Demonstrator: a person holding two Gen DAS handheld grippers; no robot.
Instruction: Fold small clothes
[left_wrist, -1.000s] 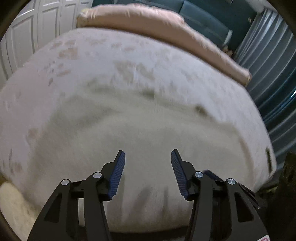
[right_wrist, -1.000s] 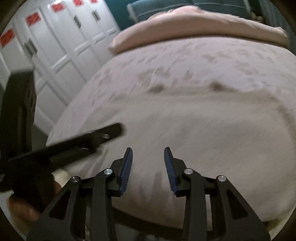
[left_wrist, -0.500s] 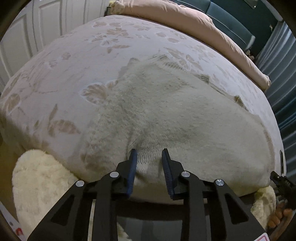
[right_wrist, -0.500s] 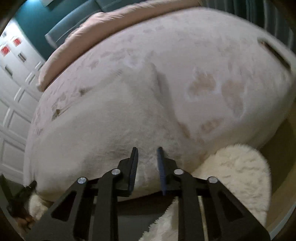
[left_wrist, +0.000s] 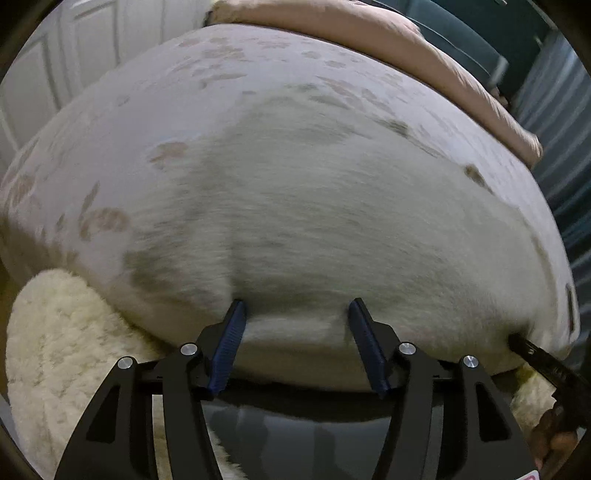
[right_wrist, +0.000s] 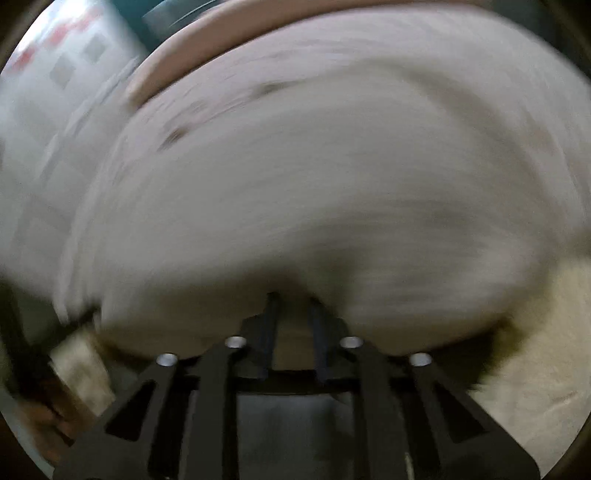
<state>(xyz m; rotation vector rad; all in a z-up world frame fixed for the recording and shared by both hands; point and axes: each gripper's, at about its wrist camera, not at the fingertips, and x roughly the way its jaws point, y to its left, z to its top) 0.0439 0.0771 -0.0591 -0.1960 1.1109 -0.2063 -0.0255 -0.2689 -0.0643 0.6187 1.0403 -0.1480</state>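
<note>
A big bed (left_wrist: 110, 147) fills both views. Its cover is pale, with faint leaf shapes on it. A fuzzy, cream-grey piece of clothing (left_wrist: 332, 221) lies spread out flat on the bed. It reaches right to the near edge of the bed, and the blur makes it hard to tell what kind of clothing it is.

The left gripper (left_wrist: 297, 321) hangs over that near edge. Its jaws have just been opening, and now the blue pads (left_wrist: 227, 347) stand wide apart. The edge of the fuzzy cloth sits between them, but the pads do not squeeze it.

The right gripper (right_wrist: 293, 306) is at the near edge of the same cloth, farther along the bed. This view is very blurry. Its jaws have just been closing and now stand close together, with a little pale cloth showing between the dark fingers. In the left view, the dark tip of this gripper pokes into the cloth at the right side.

A long pink pillow (left_wrist: 388, 48) lies along the far side of the bed. A fluffy white rug (left_wrist: 62, 350) lies on the floor beside the bed. White cupboard doors (left_wrist: 74, 55) stand behind the bed on the left.
</note>
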